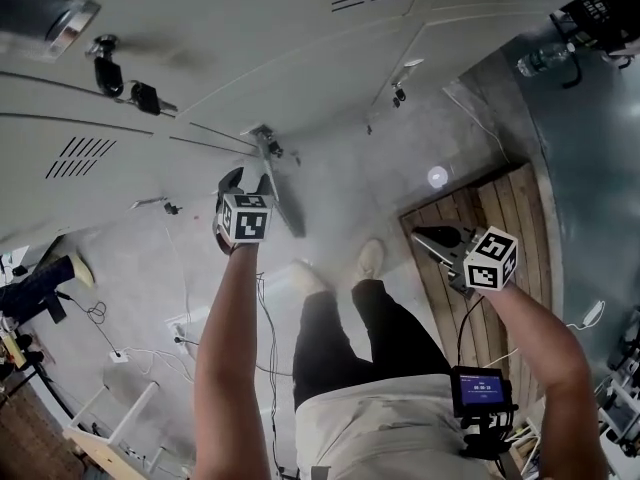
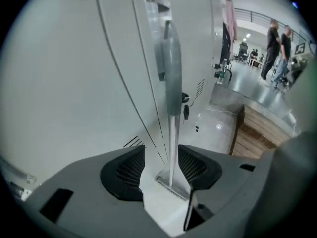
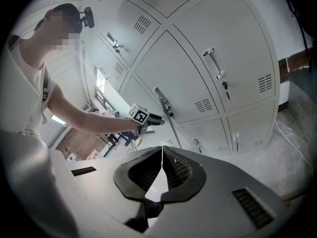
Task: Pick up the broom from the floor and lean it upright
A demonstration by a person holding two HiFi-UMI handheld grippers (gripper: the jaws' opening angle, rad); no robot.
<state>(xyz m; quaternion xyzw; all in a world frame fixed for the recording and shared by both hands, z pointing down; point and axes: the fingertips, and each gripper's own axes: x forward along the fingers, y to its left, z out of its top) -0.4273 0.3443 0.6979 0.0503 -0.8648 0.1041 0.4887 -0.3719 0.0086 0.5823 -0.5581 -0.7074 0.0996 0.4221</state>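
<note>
The wall of grey lockers (image 1: 200, 78) fills the space beyond the jaws of both grippers, and the grey floor (image 1: 150, 258) spreads below them. A wooden platform (image 1: 510, 218) lies on the floor, under and to the outer side of the right jaws. The broom (image 2: 173, 83) is already off the floor with its handle: it stands almost upright, the head down on the floor beyond the left jaws and the handle resting against a locker door. The left gripper (image 2: 161, 152) points steeply down at it. Its jaws are wide apart, and the thin handle shows in the gap between them, but neither pad presses on it, so the broom seems to hold itself against the lockers. From the right gripper view the same thing is seen from the side: the left jaws are just beside the handle, about halfway up it. The right gripper (image 3: 162, 150) is well apart from the broom. Its jaws are together, tip against tip, with nothing between them. I judge that the task is nearly complete: the lifting and the leaning are done. What is left, as far as the pictures show, is to draw the left jaws away from the handle without knocking it, and to see that the broom does not slide along the smooth door.
</note>
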